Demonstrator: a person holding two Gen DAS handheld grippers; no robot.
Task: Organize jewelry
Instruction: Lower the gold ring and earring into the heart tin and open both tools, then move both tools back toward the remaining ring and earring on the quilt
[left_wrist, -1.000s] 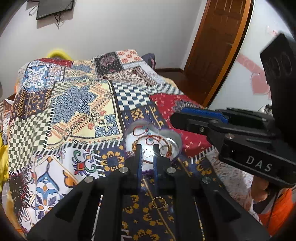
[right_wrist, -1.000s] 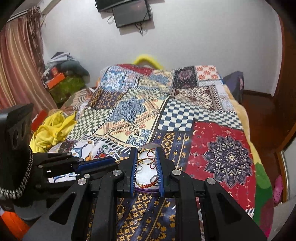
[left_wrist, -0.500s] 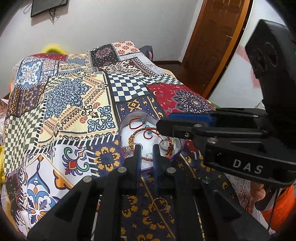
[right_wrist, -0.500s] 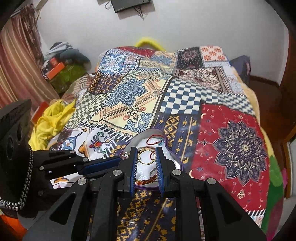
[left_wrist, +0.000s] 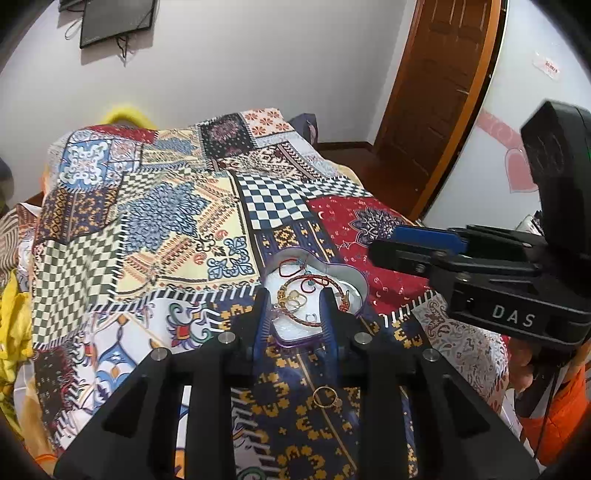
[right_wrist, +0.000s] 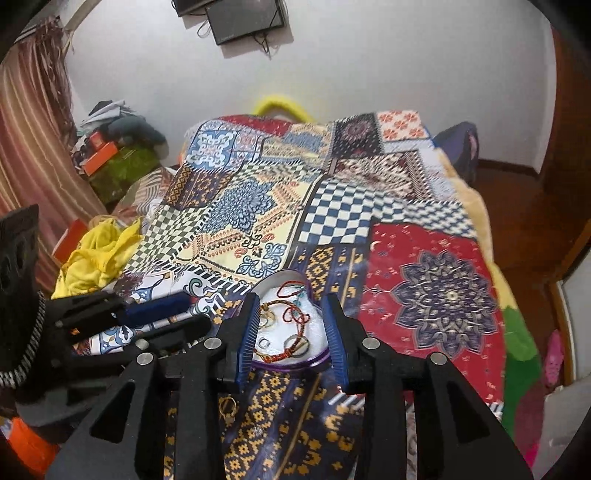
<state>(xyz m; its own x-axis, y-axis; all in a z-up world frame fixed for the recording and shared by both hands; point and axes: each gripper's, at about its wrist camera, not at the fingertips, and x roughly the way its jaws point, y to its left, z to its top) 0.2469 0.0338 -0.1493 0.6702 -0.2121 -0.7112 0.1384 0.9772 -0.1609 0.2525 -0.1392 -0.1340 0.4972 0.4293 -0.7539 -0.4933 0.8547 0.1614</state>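
Both grippers, left gripper (left_wrist: 294, 314) and right gripper (right_wrist: 291, 332), hovering spread apart over heart-shaped tin (left_wrist: 354, 281) on patchwork bedspread (left_wrist: 155, 221), facing white wall (left_wrist: 240, 62).

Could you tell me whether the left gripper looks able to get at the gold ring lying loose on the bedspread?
Probably yes: the left gripper is open and empty, the gold ring lies uncovered below its fingers, nearer than the heart-shaped tin; it would need to draw back.

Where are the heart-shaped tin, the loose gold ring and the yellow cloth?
heart-shaped tin (right_wrist: 312, 363): right wrist view, purple front rim.
gold ring (left_wrist: 325, 397): left wrist view, its hoop on the quilt.
yellow cloth (right_wrist: 98, 254): right wrist view, middle of the heap.
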